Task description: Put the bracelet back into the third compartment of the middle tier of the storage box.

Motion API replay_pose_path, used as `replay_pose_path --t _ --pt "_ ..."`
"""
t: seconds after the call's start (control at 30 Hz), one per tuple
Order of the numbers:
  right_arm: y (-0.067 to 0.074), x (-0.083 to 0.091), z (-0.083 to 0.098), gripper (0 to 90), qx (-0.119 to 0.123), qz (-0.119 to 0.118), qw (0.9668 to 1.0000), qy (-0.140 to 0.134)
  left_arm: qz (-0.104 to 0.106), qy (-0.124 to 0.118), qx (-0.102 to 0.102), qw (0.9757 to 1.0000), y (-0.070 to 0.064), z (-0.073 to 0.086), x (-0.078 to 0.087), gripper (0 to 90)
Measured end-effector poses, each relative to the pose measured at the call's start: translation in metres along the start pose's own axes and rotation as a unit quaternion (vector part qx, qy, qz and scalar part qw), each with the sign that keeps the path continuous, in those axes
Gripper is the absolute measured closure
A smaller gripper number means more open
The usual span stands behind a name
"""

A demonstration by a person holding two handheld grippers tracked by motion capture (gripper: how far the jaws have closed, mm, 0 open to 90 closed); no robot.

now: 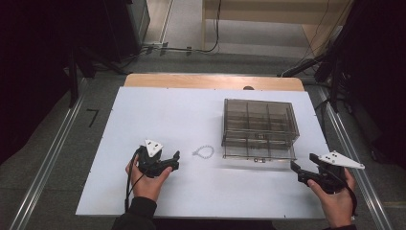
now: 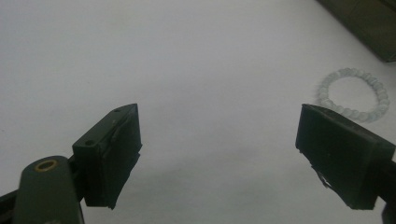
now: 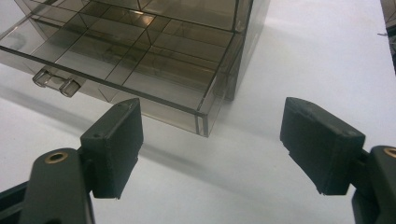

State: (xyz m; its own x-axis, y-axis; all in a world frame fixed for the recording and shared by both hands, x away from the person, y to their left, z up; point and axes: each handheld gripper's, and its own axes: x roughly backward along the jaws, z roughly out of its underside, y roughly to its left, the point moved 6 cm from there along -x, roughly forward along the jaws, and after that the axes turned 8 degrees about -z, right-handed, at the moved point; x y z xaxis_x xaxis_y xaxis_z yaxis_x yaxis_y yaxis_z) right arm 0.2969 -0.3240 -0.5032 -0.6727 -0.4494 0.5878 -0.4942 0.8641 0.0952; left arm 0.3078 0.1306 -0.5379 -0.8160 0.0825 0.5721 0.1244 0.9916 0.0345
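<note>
1. Lying flat on the white table [image 1: 158, 110], the pale bead bracelet [image 1: 205, 152] sits just beside the front left corner of the smoky clear drawer box [image 1: 259, 128], not touching it.
2. Left of the box and near the bracelet, the left gripper [image 1: 175, 156] points toward the beads; in the left gripper view its jaws stand wide apart with nothing between them, and the bracelet [image 2: 355, 94] shows just beyond one jaw.
3. Right of the box's front right corner, the right gripper [image 1: 293, 166] is held low over the table, jaws spread wide and empty.
4. From the right gripper view, the box's lower drawer [image 3: 140, 70] is pulled out, its divided compartments bare, its small handle [image 3: 56, 83] on the front edge.
</note>
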Motion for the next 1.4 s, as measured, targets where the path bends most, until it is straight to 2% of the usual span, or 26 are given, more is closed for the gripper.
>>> replay_pose_path --t 0.37,0.7,1.1,1.4 --pt "-0.001 0.000 0.000 19.7 -0.003 -0.003 1.0000 -0.001 0.018 0.006 -0.014 0.9997 -0.013 0.001 -0.008 19.8" --pt "0.000 0.000 0.000 19.7 -0.003 -0.003 1.0000 -0.001 0.026 0.010 -0.015 0.9995 -0.018 0.001 -0.011 23.2" --pt "0.000 -0.001 0.000 19.7 -0.003 -0.005 1.0000 0.000 0.050 0.016 -0.026 0.9983 -0.030 0.001 -0.015 26.3" --pt "-0.001 0.000 0.001 19.7 -0.005 -0.005 1.0000 0.000 0.058 0.019 -0.034 0.9976 -0.038 0.000 -0.017 27.8"
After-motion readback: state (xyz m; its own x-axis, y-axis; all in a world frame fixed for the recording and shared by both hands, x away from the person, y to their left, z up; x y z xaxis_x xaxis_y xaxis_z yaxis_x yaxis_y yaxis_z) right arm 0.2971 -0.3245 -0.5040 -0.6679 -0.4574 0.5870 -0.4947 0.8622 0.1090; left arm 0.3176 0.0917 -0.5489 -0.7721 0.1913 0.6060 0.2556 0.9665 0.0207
